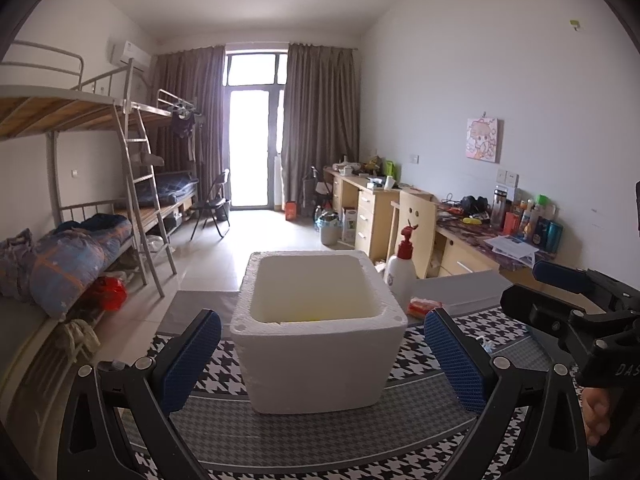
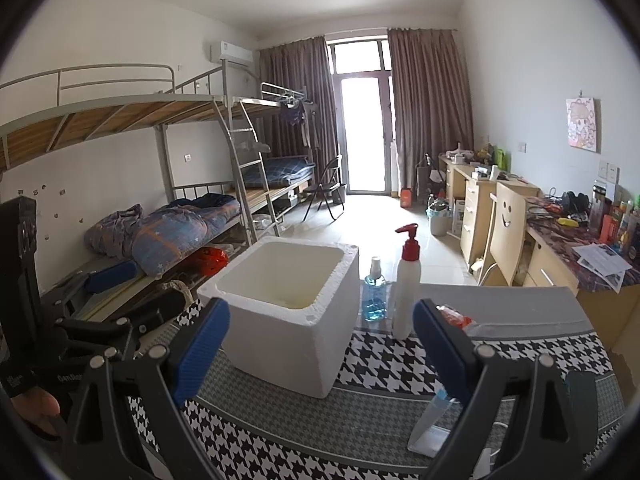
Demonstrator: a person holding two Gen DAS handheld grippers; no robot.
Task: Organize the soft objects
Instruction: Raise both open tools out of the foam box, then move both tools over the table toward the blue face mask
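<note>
Standing on the houndstooth-patterned cloth that covers the bench, a white foam box is seen with its top uncovered; a patch of yellow is glimpsed low inside it, but what it belongs to cannot be told. The left claw is held spread wide in front of the box, its blue pads apart and nothing gripped between them. The right claw is likewise held spread and empty, to the right of the box. Just beside the box a white pump bottle with a red top is noted standing upright, with a blue spray bottle between it and the box. A small orange-red packet is recorded lying near the pump bottle. A clear plastic item is observed flat on the cloth under the right claw.
</note>
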